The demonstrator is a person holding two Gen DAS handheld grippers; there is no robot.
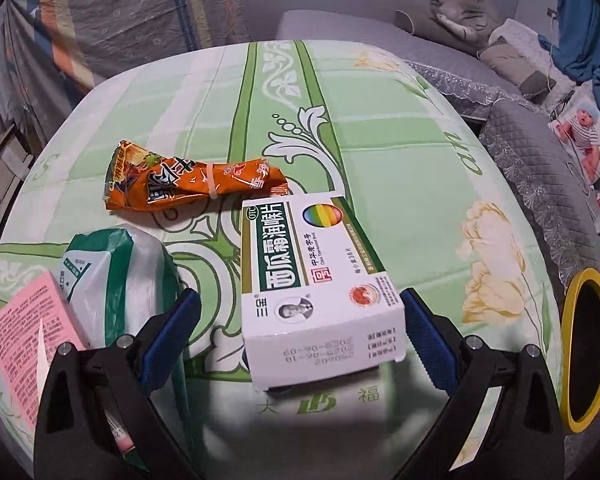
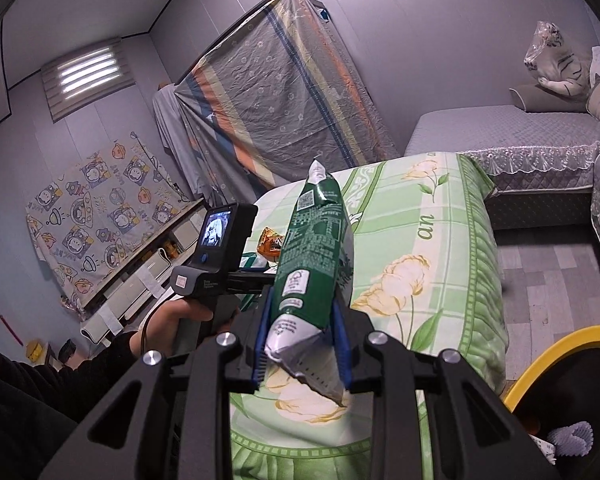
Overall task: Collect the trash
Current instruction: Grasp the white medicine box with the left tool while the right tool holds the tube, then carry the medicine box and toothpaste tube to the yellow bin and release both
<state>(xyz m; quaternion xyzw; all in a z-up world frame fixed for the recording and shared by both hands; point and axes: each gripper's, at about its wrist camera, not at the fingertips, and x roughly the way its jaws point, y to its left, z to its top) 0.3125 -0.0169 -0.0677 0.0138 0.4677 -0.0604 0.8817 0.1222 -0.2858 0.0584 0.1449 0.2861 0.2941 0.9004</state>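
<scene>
In the left wrist view my left gripper (image 1: 300, 300) is open, tilted down over the table. A white medicine box (image 1: 312, 280) with green lettering lies between its blue pads (image 1: 180, 332), and the pads do not press on it. Beyond the box lies an orange snack wrapper (image 1: 188, 184). A green-and-white plastic bag (image 1: 116, 276) and a pink printed box (image 1: 32, 332) lie to the left. In the right wrist view my right gripper (image 2: 302, 344) is shut on a green snack bag (image 2: 312, 264), held upright above the table's near edge.
A green floral cloth (image 1: 380, 128) covers the table. A yellow-rimmed black bin (image 2: 560, 360) stands at the lower right beside the table, with crumpled paper inside. A grey sofa (image 2: 520, 132) with cushions lies beyond. A hand (image 2: 180, 316) holds the left gripper's handle.
</scene>
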